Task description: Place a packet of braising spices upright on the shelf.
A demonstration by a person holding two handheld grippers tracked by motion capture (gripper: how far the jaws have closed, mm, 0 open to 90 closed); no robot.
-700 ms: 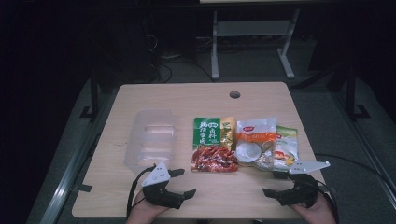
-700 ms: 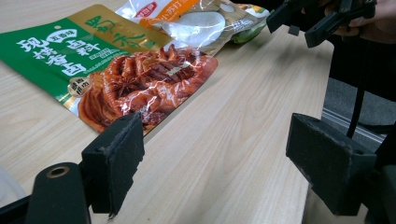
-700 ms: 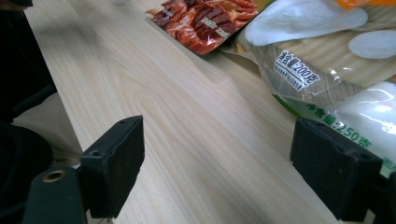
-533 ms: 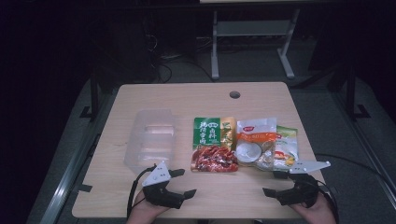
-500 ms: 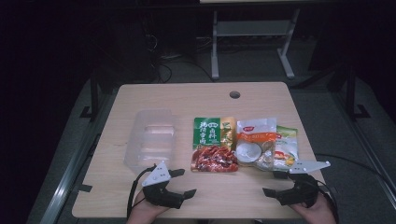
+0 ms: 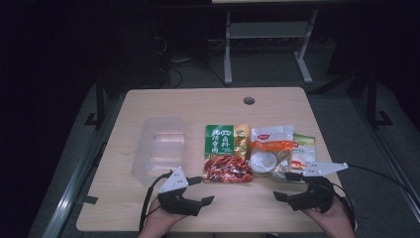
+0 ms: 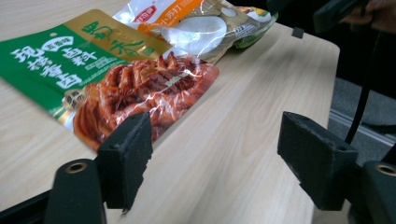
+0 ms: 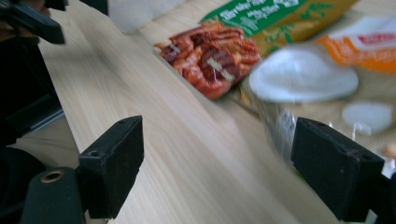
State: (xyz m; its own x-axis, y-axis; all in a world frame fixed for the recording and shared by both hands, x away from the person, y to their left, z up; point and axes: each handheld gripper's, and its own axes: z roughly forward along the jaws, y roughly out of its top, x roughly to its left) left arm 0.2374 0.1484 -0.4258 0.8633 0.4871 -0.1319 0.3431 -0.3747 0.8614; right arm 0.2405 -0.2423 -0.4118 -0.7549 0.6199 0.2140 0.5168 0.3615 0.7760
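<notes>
Dark room, pale wooden bench (image 6: 148, 208), both the left gripper (image 6: 197, 190) and the right gripper (image 6: 288, 186) hovering at the near edge, fingers apart and empty, green-and-red sauce packet (image 6: 225, 154) lying mid-bench between them — slick, overlapping pouches could slide away from a shallow pinch.

Hardly anything has changed: the left gripper (image 6: 196, 191) and right gripper (image 6: 286, 186) seem to sit where they were, jaws apart, though the earlier pictures are small.

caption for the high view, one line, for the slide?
Both tongs, left and right, held open at the table's near edge before three food pouches and a clear plastic tray.
</notes>
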